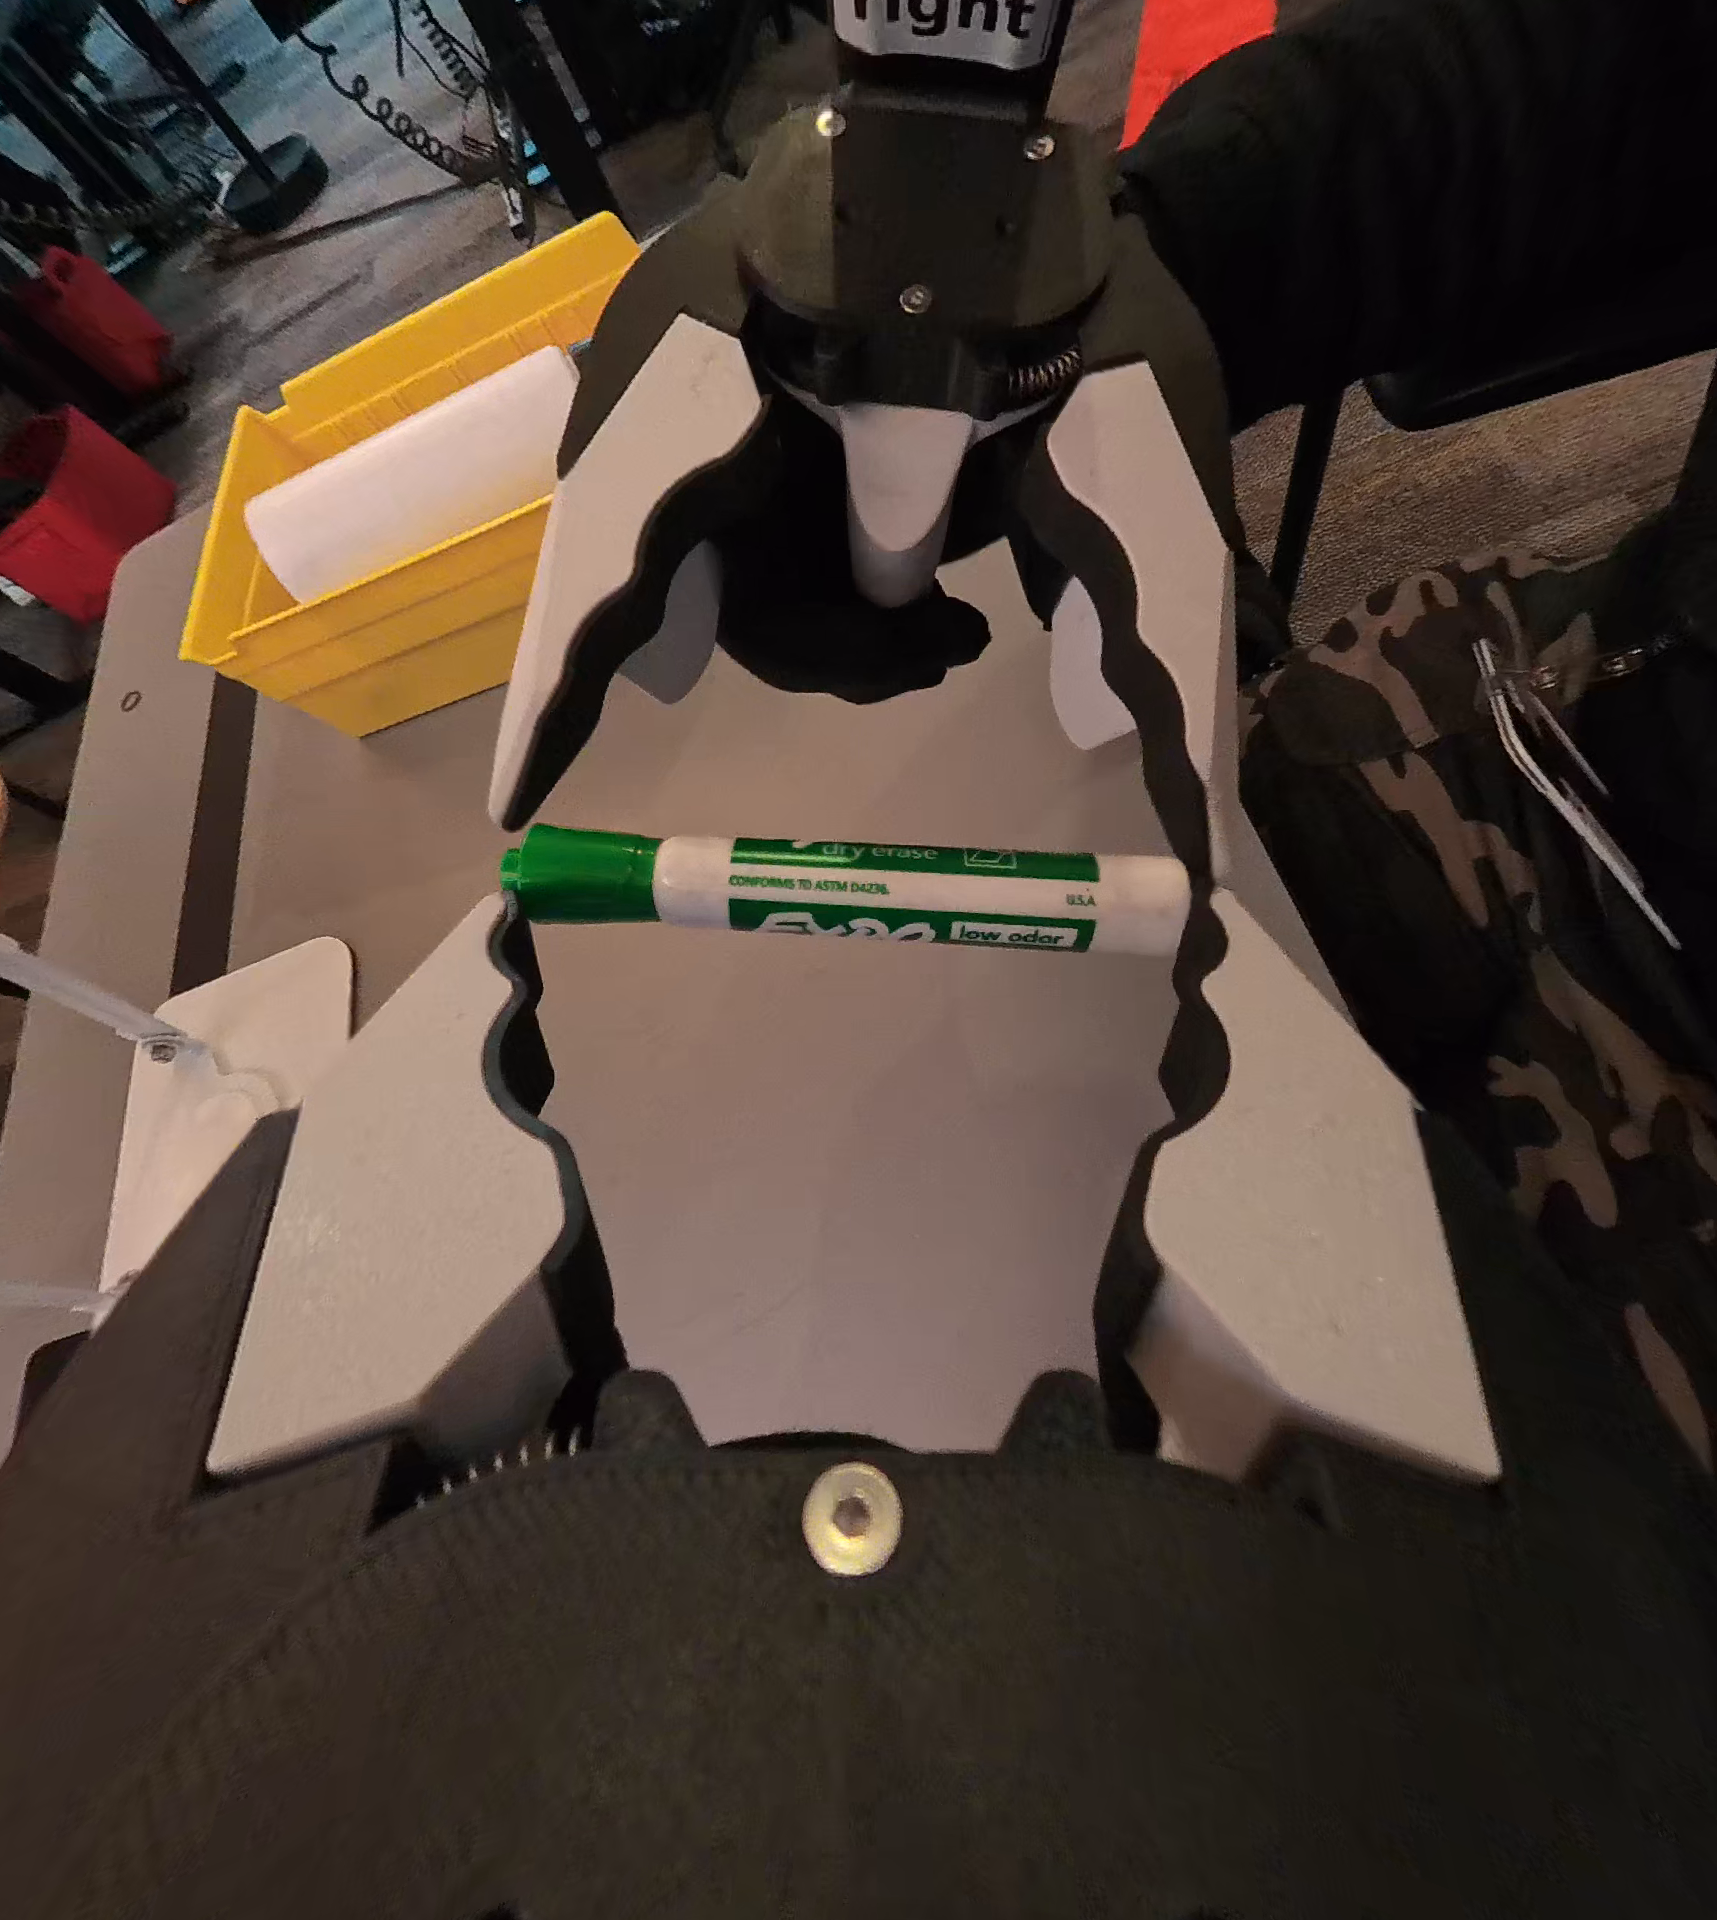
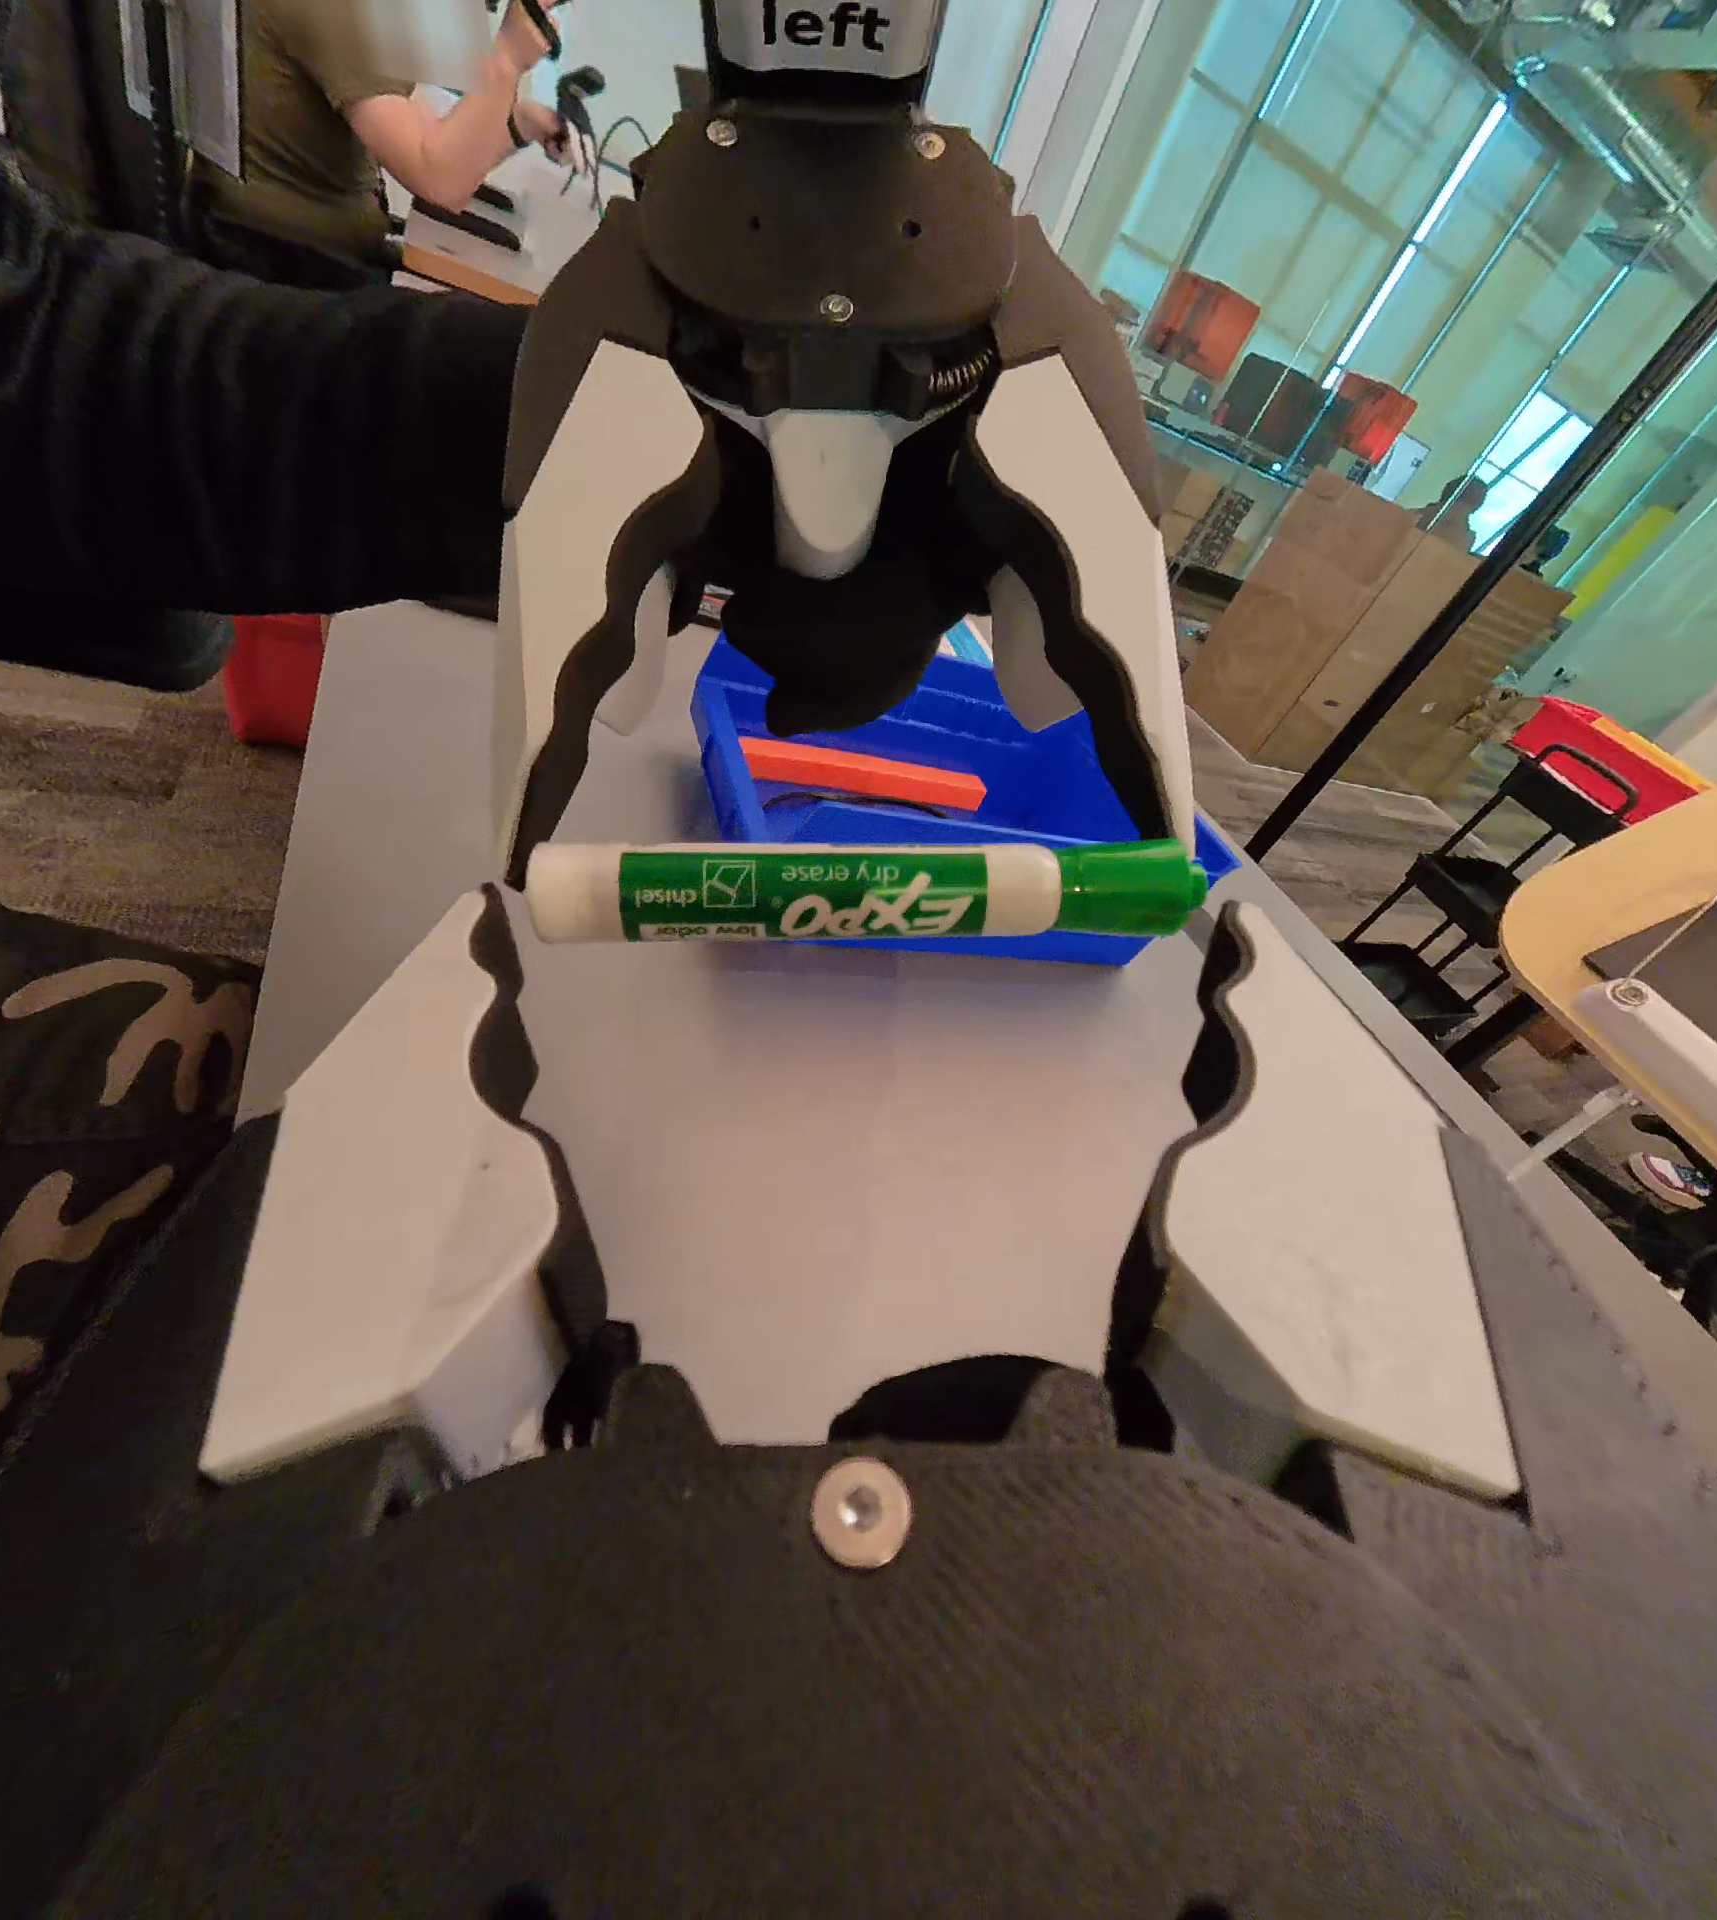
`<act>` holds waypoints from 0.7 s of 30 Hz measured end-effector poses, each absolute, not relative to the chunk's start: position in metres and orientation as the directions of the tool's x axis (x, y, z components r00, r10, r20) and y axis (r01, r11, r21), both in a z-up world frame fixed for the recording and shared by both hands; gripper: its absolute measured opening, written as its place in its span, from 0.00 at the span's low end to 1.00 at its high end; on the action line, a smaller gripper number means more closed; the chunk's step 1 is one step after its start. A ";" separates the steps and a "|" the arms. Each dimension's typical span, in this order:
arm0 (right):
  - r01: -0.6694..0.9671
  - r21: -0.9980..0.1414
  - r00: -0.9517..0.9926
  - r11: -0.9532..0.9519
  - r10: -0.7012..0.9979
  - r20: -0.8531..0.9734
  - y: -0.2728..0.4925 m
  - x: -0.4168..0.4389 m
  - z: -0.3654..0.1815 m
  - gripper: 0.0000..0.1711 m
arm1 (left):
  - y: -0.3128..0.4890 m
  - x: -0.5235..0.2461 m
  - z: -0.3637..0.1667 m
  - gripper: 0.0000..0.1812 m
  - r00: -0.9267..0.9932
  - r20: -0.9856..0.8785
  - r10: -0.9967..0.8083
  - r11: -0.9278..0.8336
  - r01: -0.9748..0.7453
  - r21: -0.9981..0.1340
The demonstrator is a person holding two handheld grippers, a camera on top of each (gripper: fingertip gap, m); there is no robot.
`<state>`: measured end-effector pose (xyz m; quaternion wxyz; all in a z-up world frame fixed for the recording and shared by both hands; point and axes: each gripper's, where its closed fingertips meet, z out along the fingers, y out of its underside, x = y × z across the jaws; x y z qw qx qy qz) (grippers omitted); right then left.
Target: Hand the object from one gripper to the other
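A green-capped dry-erase marker lies crosswise in the air above the grey table. My left gripper is shut on it end to end, one fingertip on the cap and the other on the white tail. My right gripper faces it tip to tip, with its jaws spread wide. In the right wrist view the marker sits between my right gripper's fingertips with a small gap at each end. The left gripper is just behind it.
A yellow bin holding a white roll stands at the table's far left. A blue bin with an orange block sits beyond the marker. A black sleeve and camouflage trousers are alongside. A wooden table is at the right. The tips of both grippers are at nearly the same place.
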<state>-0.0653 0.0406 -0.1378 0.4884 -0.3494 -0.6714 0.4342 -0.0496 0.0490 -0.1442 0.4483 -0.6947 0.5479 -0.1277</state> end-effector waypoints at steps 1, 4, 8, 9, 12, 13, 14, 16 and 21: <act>0.050 -0.921 -0.281 0.387 0.890 0.359 0.041 -0.065 -0.140 0.74 | 0.049 -0.048 -0.145 0.66 0.363 -0.310 -0.879 0.004 -0.644 -0.765; 0.047 -0.920 -0.283 0.390 0.888 0.362 0.040 -0.065 -0.142 0.71 | 0.049 -0.048 -0.147 0.66 0.362 -0.308 -0.880 0.001 -0.646 -0.764; 0.041 -0.920 -0.280 0.391 0.888 0.365 0.040 -0.066 -0.142 0.70 | 0.048 -0.048 -0.146 0.66 0.365 -0.306 -0.879 0.003 -0.639 -0.769; 0.041 -0.920 -0.279 0.390 0.888 0.365 0.040 -0.067 -0.143 0.70 | 0.048 -0.049 -0.146 0.66 0.364 -0.305 -0.880 0.003 -0.638 -0.770; 0.039 -0.921 -0.278 0.388 0.889 0.362 0.040 -0.067 -0.143 0.70 | 0.048 -0.049 -0.146 0.66 0.365 -0.302 -0.881 0.003 -0.634 -0.774; 0.041 -0.920 -0.277 0.389 0.889 0.364 0.040 -0.067 -0.143 0.70 | 0.048 -0.049 -0.146 0.66 0.364 -0.301 -0.881 0.003 -0.633 -0.774; 0.040 -0.921 -0.277 0.387 0.890 0.362 0.040 -0.068 -0.143 0.70 | 0.048 -0.049 -0.146 0.66 0.364 -0.298 -0.882 0.001 -0.631 -0.776; 0.040 -0.923 -0.279 0.382 0.891 0.357 0.040 -0.068 -0.143 0.70 | 0.048 -0.049 -0.146 0.66 0.365 -0.296 -0.883 0.000 -0.629 -0.778; 0.033 -0.927 -0.285 0.374 0.892 0.350 0.039 -0.067 -0.141 0.70 | 0.047 -0.048 -0.145 0.66 0.365 -0.287 -0.886 -0.001 -0.619 -0.785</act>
